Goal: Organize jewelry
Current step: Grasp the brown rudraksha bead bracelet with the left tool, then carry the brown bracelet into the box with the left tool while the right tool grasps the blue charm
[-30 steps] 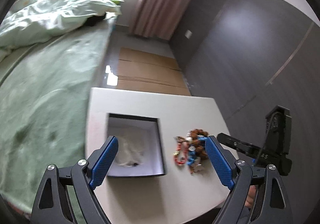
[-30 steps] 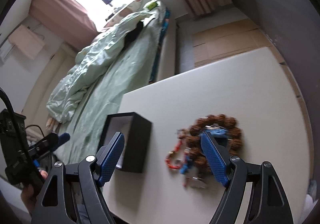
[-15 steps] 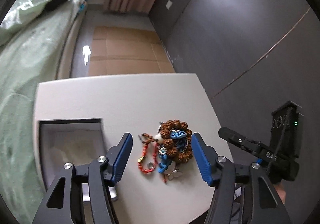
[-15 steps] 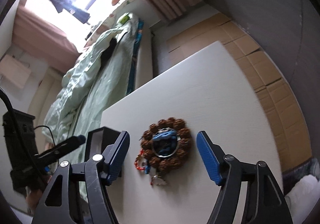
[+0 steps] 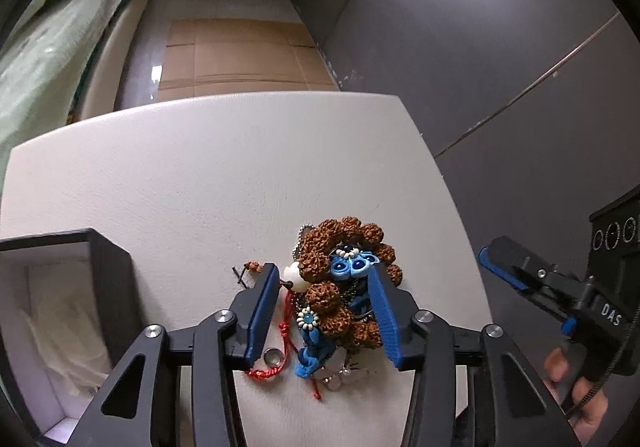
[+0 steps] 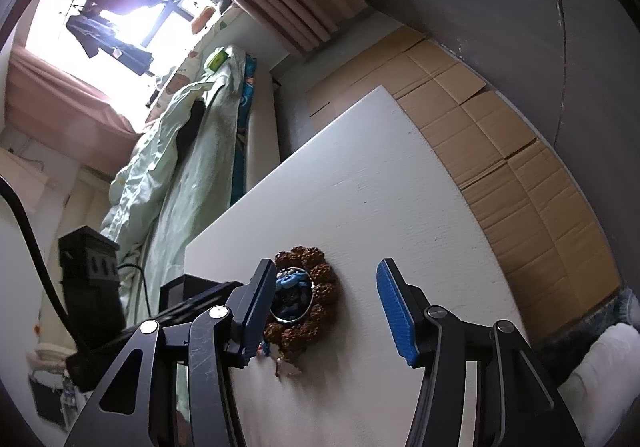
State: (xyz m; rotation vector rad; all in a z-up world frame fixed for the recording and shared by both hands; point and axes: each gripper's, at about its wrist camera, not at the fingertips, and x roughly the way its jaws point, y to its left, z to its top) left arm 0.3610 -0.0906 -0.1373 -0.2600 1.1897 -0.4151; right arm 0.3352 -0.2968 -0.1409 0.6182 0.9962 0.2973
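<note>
Two views differ: left wrist shows the left gripper (image 5: 324, 305) closing around the jewelry pile (image 5: 340, 299) on the white surface (image 5: 200, 175), beside an open box (image 5: 60, 311); right wrist shows the right gripper (image 6: 326, 301) closing, half-open, pile by its left pad.

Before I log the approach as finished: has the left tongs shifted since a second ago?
Yes. The left tongs shifted from straddling the black box and jewelry pile rightward over the pile, jaws closing around it.
</note>
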